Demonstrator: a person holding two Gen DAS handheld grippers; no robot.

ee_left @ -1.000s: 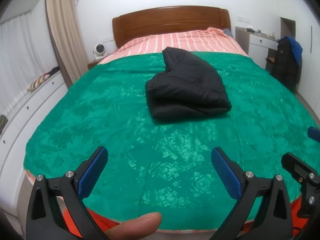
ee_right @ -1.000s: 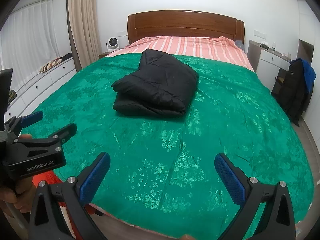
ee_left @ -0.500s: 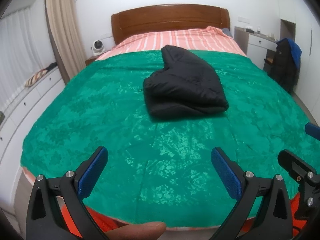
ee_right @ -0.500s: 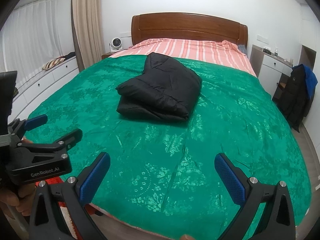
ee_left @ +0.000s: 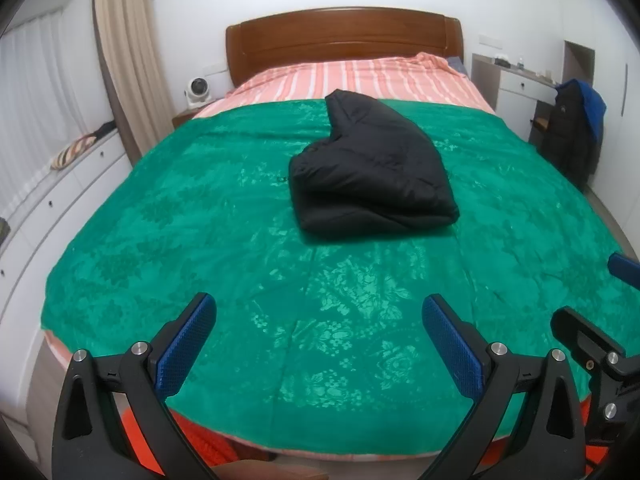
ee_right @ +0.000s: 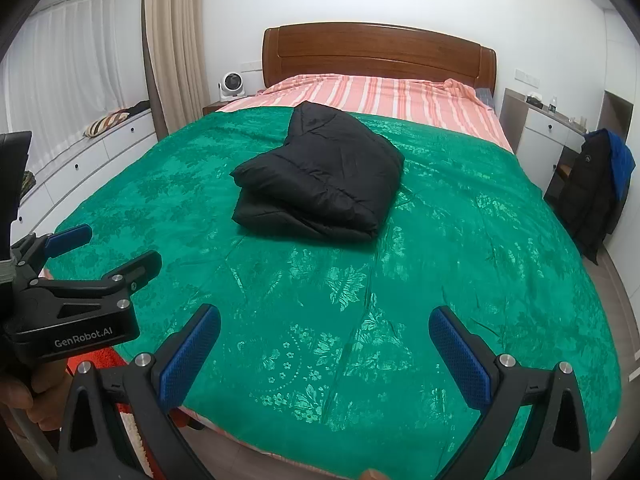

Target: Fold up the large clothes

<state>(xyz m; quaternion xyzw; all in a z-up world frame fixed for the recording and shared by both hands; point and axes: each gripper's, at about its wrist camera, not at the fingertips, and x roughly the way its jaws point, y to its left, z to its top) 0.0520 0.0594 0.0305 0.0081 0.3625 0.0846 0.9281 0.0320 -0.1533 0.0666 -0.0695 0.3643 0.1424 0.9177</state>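
A black puffy jacket (ee_left: 370, 176) (ee_right: 320, 176) lies folded into a thick bundle in the middle of the green bedspread (ee_left: 200, 220) (ee_right: 460, 260). My left gripper (ee_left: 318, 326) hangs open over the foot of the bed, well short of the jacket, nothing between its blue pads. My right gripper (ee_right: 324, 338) is also open and empty, at about the same distance from the bundle. In the right wrist view the left gripper (ee_right: 100, 248) shows at the left edge, held by a hand (ee_right: 28, 396).
Striped pink bedding (ee_left: 352, 80) and a wooden headboard (ee_left: 344, 46) lie beyond the jacket. White drawers (ee_left: 60, 200) run along the left wall. A chair draped with dark and blue coats (ee_right: 596, 192) stands at the right by a white desk (ee_right: 540, 128). An orange-red rug (ee_left: 208, 444) lies at the bed's foot.
Both grippers have drawn back and risen a little from the bed, so the jacket looks farther off and more of the room shows. Both stay open; the jacket has not moved.
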